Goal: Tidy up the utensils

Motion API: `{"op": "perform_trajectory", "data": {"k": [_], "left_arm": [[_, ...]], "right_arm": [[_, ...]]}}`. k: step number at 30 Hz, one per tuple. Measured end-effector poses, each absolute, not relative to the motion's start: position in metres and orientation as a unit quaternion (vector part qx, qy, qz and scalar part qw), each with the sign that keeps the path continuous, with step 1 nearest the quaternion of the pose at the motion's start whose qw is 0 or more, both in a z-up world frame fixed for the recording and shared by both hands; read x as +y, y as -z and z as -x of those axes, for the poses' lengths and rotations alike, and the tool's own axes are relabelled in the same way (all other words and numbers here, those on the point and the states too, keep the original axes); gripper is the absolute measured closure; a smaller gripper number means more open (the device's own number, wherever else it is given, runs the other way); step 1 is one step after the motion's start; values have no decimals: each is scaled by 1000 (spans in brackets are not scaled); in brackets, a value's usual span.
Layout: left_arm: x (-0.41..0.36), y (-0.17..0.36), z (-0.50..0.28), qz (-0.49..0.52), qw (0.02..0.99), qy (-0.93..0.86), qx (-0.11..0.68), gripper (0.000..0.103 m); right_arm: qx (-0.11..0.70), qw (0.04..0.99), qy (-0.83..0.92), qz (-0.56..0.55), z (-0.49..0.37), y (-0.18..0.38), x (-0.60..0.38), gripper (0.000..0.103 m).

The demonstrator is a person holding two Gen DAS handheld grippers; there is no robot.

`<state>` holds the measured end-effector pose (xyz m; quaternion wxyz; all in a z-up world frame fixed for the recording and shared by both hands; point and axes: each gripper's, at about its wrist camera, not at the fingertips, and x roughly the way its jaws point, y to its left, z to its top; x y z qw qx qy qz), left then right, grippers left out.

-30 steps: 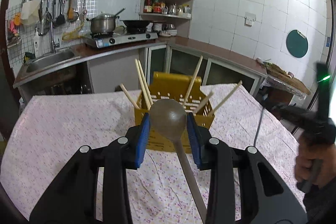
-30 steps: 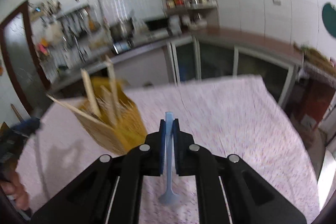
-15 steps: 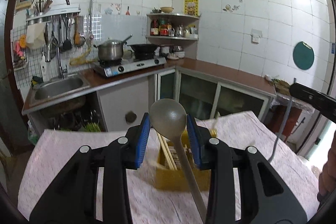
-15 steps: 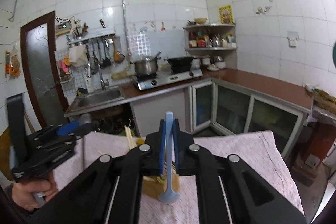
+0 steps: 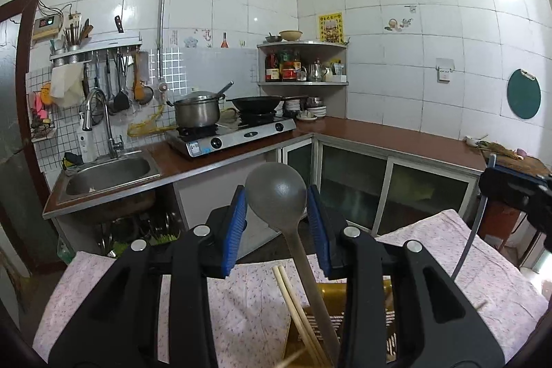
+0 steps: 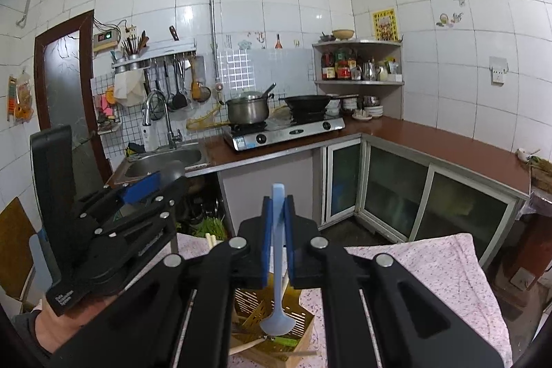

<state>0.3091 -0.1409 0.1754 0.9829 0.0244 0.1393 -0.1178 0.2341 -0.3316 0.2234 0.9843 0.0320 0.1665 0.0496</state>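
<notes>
- Left wrist view: the left gripper (image 5: 276, 223) is clamping a grey round-bowled plastic ladle (image 5: 277, 195) above the yellow slotted plastic utensil basket (image 5: 331, 295).
- Right wrist view: the right gripper (image 6: 277, 237) is pinching a pale blue plastic spoon (image 6: 277, 323), bowl hanging over that basket (image 6: 255, 309).

grey spoon (image 5: 277, 195) | blue spoon (image 6: 277, 268) | yellow basket (image 6: 276, 331) (slotted) | pink floral cloth (image 5: 241, 306)

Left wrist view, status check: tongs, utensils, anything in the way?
Left tongs shut on grey spoon, bowl up. Right tongs shut on blue spoon, bowl down over yellow basket. Chopsticks crowd the basket.
</notes>
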Motion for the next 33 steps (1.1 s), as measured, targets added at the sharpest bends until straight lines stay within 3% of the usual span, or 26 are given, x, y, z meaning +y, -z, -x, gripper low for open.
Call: {"op": "perform_trajectory", "data": {"k": [6,19,23,25,26,28,33], "left_arm": [[-150,-139,-328,-40,983,107,146,68],[-137,-127,-318,-24,980,116,159,65],[-118,-136,-286,-6,980,129,152,51],[-104,-134,-264,6,980,134,147,32],[-96,-131,-252,12,981,133,144,20],[-78,-118,-222,15,983,123,137,8],[-37,-73,-152,15,985,88,148,5]], "right_arm": [[177,982,-47,-34,-248,-203,-336,96],[184,981,-50,-45,-231,-190,-344,94],[170,983,-49,-58,-200,-195,-352,93],[166,983,-48,-59,-184,-193,-354,68],[161,984,-42,-58,-170,-189,-355,61],[163,985,-32,-51,-150,-179,-354,55],[170,985,-13,-27,-96,-143,-344,32]]}}
